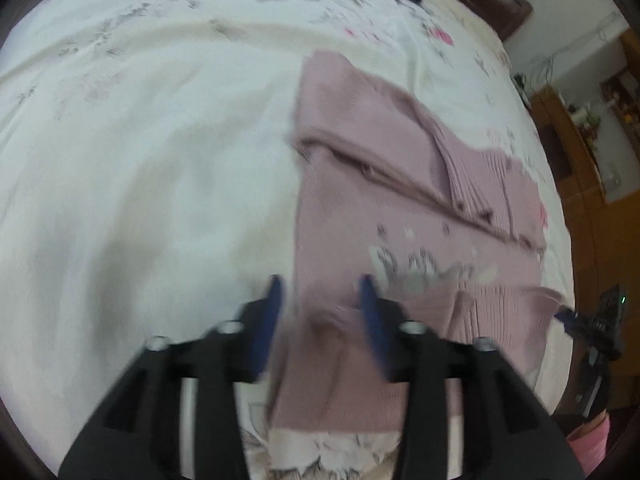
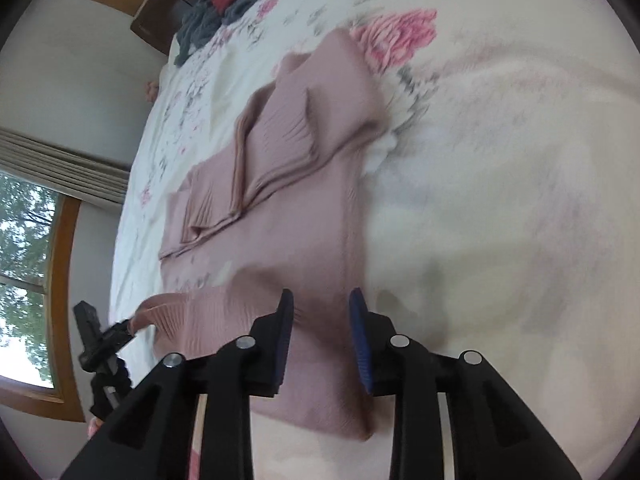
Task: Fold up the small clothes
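Both open, nothing pinched: left gripper and right gripper straddling pink sweater's near hem, long axis running straight ahead.

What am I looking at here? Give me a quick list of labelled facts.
setting: floral bedsheet on a bed
garment: pink knit sweater, laid flat, sleeves folded across it
left gripper: open, over the sweater's near edge
right gripper: open, over the sweater's edge
background: pile of dark and red clothes at the far end
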### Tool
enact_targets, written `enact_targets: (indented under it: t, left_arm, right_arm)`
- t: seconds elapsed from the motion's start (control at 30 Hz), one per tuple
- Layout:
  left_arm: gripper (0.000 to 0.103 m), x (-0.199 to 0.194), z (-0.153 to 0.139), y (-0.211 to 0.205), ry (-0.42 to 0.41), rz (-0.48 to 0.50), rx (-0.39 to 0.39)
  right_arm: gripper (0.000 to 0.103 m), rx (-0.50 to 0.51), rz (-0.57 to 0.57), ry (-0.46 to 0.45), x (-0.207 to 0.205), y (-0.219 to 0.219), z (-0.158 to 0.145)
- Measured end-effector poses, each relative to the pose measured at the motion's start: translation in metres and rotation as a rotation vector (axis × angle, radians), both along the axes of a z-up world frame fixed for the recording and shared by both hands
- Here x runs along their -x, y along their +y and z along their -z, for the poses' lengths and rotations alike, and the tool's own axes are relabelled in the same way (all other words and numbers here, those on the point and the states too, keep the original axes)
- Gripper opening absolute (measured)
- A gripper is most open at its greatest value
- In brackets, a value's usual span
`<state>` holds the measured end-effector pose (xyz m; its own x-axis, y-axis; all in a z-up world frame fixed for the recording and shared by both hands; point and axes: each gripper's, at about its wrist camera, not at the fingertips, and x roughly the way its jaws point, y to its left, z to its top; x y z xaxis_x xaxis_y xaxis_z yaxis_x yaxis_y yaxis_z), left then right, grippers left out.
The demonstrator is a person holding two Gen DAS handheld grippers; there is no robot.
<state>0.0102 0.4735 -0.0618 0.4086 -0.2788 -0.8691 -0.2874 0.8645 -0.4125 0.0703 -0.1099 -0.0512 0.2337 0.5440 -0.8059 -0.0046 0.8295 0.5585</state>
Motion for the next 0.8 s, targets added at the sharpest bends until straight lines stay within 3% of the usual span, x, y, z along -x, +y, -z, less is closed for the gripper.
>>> enact_targets:
  t: [0.13, 0.27, 0.43, 0.63, 0.7, 0.8]
  left_arm:
    - [0.059, 0.000, -0.011, 0.003, -0.044, 0.017, -0.012]
    - [0.067, -0.008, -0.017, -0.025, -0.063, 0.154, -0.131]
    - [0.069, -0.027, -0.009, -0.060, -0.077, 0.302, -0.249]
    - [0.070, -0.048, 0.013, -0.072, -0.046, 0.375, -0.315]
    - [0.059, -0.051, 0.018, -0.074, -0.036, 0.391, -0.316]
    - [0.039, -0.050, 0.021, -0.080, -0.026, 0.422, -0.286]
  right_arm:
    - [0.044, 0.067, -0.070, -0.054, 0.002, 0.008, -0.010]
    - [0.060, 0.129, -0.219, -0.127, 0.000, 0.040, -0.022]
    - [0.067, 0.232, -0.351, -0.170, -0.009, 0.076, -0.018]
    - [0.068, 0.316, -0.432, -0.121, -0.021, 0.094, 0.012]
    - [0.066, 0.346, -0.460, -0.123, -0.019, 0.099, 0.018]
    - [0.037, 0.341, -0.473, -0.120, -0.015, 0.100, 0.021]
